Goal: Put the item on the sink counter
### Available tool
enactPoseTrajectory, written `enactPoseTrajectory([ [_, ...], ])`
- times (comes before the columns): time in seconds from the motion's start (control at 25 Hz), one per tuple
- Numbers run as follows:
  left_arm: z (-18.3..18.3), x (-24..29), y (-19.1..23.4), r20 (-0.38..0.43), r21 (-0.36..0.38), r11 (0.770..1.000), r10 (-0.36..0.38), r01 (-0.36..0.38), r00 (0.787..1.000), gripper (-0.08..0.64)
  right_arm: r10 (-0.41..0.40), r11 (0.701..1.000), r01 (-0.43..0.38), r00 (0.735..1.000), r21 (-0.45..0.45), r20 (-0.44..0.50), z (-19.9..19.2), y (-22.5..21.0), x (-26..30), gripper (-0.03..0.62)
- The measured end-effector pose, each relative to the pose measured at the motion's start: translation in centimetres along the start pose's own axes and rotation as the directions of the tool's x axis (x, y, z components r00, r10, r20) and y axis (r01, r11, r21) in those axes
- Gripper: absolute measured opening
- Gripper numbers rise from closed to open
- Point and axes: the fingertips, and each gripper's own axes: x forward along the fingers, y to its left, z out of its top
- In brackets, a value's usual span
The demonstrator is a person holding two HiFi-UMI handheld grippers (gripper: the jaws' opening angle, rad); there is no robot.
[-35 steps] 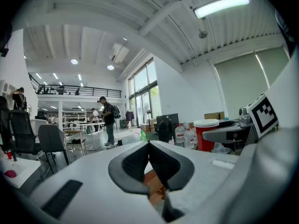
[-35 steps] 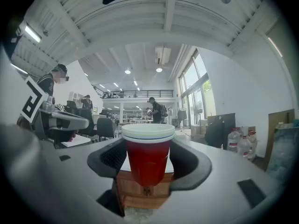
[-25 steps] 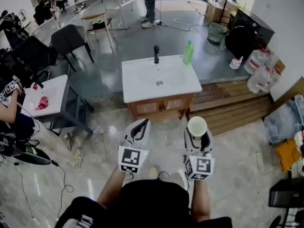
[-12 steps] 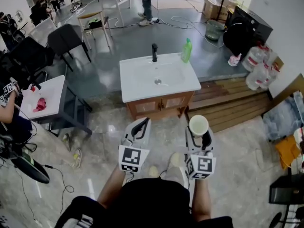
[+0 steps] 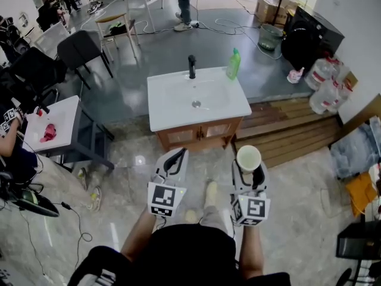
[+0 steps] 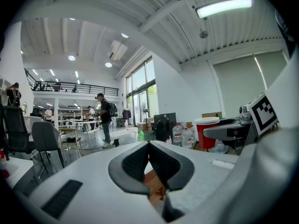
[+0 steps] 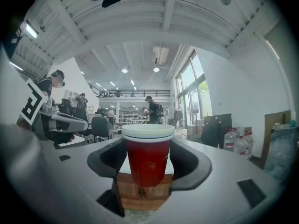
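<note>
- The right tool (image 7: pixel 148 171) pinches one red plastic cup with a white rim (image 5: pixel 248 158) by its sides, well in front of the white sink counter (image 5: pixel 169 111).
- The cup looks light, thin and easy to squash, so a soft pinch seems best.
- The left tool (image 6: pixel 149 160) is pressed together and holds nothing.
- The counter has one green bottle (image 5: pixel 233 64) and one black tap (image 5: pixel 191 66).

In the head view the cup (image 5: pixel 248 158) shows only its rim and white inside; the right gripper (image 5: pixel 249 170) hides its wall. A person (image 5: pixel 186 5) is cut off at the top edge and another (image 5: pixel 15 157) at the left edge. In the left gripper view the cabinet (image 6: pixel 154 186) is only a wood sliver between the jaws. In the right gripper view the cup covers much of it. The bottle's (image 5: pixel 233 64) label is too small to read.
</note>
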Motion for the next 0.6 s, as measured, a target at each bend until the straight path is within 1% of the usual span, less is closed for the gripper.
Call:
enactPoseTrajectory([
  [0.28,-0.5,3.6,0.1,-0.038,-0.028,1.0,0.007,-0.008,0.999,0.002,0.021,1.0,-0.021,1.0,0.012,-0.009,-0.6,-1.6,3.5,0.285],
  [0.6,-0.4,8.4,1.6,-0.041,-0.014,0.999,0.035,-0.036,0.999,0.002,0.061,0.998,-0.061,0.998,0.012,-0.029,-1.3,-3.4,8.7,0.285],
])
